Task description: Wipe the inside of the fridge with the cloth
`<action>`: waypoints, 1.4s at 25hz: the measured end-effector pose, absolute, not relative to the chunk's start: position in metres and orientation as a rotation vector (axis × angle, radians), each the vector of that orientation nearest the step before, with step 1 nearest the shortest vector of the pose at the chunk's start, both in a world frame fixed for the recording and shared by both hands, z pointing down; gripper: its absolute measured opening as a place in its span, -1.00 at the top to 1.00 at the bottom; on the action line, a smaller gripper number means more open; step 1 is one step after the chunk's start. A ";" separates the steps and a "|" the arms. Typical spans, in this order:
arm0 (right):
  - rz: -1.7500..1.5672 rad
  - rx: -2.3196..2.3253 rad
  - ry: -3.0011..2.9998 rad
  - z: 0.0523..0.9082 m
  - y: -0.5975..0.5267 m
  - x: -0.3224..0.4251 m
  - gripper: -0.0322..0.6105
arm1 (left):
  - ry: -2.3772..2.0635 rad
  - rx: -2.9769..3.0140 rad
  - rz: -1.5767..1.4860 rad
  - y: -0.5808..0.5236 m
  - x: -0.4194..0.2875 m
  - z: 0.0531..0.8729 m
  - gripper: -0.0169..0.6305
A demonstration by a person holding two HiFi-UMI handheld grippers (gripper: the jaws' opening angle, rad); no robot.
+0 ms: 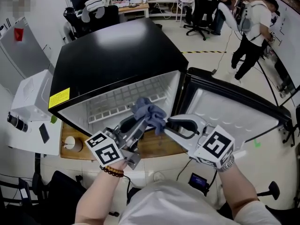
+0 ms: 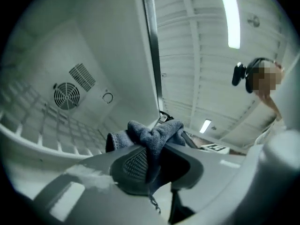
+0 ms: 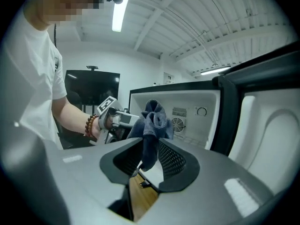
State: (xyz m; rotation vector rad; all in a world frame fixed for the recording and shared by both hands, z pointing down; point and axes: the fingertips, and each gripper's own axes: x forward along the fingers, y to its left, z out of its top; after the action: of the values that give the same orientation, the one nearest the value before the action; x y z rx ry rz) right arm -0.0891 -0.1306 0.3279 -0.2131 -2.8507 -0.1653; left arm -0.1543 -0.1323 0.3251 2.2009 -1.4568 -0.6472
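Hanging between the two claw tips at the middle of the head view, the cloth (image 1: 149, 112) sits just in front of the open fridge (image 1: 117, 50), over the front edge of the wooden tabletop (image 1: 154, 146). The left claw (image 1: 138, 125) reaches in from the lower left and is clamped on a fold. In its own view the bunch stands above the pads and a tail drops below them. The right claw (image 1: 171, 124) comes from the lower right. Its view shows the cloth hanging through the jaws against one pad, with a gap at the other, so it stands slack around the cloth and is not pinching it.

By my reading, the wipe falls to the left claw. The cavity lies straight beyond its tips, with the back wall and fan (image 2: 65, 96) at the left of its view and the wire shelf (image 1: 117, 104) low. The door (image 1: 234, 111) is swung wide to the right, out of the way. The right claw likely has to back off toward the lower right first.
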 end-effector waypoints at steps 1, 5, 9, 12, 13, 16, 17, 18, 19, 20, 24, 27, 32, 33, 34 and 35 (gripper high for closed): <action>-0.156 -0.175 -2.848 0.331 -0.135 -0.088 0.58 | -1.538 2.191 -0.597 -0.137 -0.162 0.327 0.75; -0.095 -0.053 -2.867 0.335 -0.148 -0.088 0.58 | -1.778 2.158 -0.396 -0.159 -0.185 0.330 0.75; -0.095 0.022 -2.879 0.335 -0.155 -0.088 0.58 | -1.898 2.149 -0.206 -0.183 -0.199 0.333 0.76; -0.069 0.096 -2.902 0.335 -0.161 -0.088 0.59 | -1.983 2.110 -0.088 -0.201 -0.209 0.336 0.76; -0.060 0.118 -2.907 0.336 -0.162 -0.088 0.60 | -2.009 2.085 -0.068 -0.207 -0.213 0.337 0.76; -0.040 0.148 -2.916 0.339 -0.163 -0.088 0.62 | -2.078 2.021 -0.042 -0.224 -0.223 0.337 0.76; -0.034 0.149 -2.918 0.340 -0.163 -0.087 0.63 | -2.099 2.010 -0.022 -0.231 -0.225 0.337 0.76; -0.028 0.149 -2.921 0.341 -0.162 -0.087 0.63 | -2.121 1.999 0.005 -0.238 -0.227 0.338 0.76; -0.022 0.149 -2.923 0.342 -0.161 -0.086 0.64 | -2.144 1.984 0.035 -0.244 -0.229 0.338 0.76; -0.017 0.148 -2.924 0.343 -0.161 -0.086 0.65 | -2.169 1.963 0.061 -0.250 -0.233 0.339 0.76; -0.014 0.139 -2.934 0.345 -0.157 -0.083 0.67 | -2.249 1.867 0.100 -0.270 -0.250 0.340 0.76; -0.023 0.139 -2.935 0.345 -0.157 -0.079 0.69 | -2.281 1.841 0.097 -0.284 -0.255 0.335 0.76; -0.022 0.139 -2.940 0.348 -0.159 -0.075 0.70 | -2.306 1.825 0.073 -0.305 -0.261 0.329 0.76; -0.019 0.140 -2.942 0.348 -0.159 -0.074 0.70 | -2.309 1.822 0.070 -0.309 -0.262 0.329 0.76; -0.021 0.140 -2.945 0.348 -0.160 -0.073 0.70 | -2.311 1.821 0.064 -0.312 -0.263 0.330 0.76; -0.023 0.140 -2.949 0.347 -0.160 -0.071 0.70 | -2.312 1.822 0.057 -0.314 -0.264 0.332 0.76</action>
State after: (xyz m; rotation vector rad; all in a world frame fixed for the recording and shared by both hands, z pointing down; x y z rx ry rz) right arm -0.0715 -0.1599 0.3473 0.1399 -2.9488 -0.0227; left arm -0.2638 -0.3141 0.3317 1.8218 -2.3125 0.0574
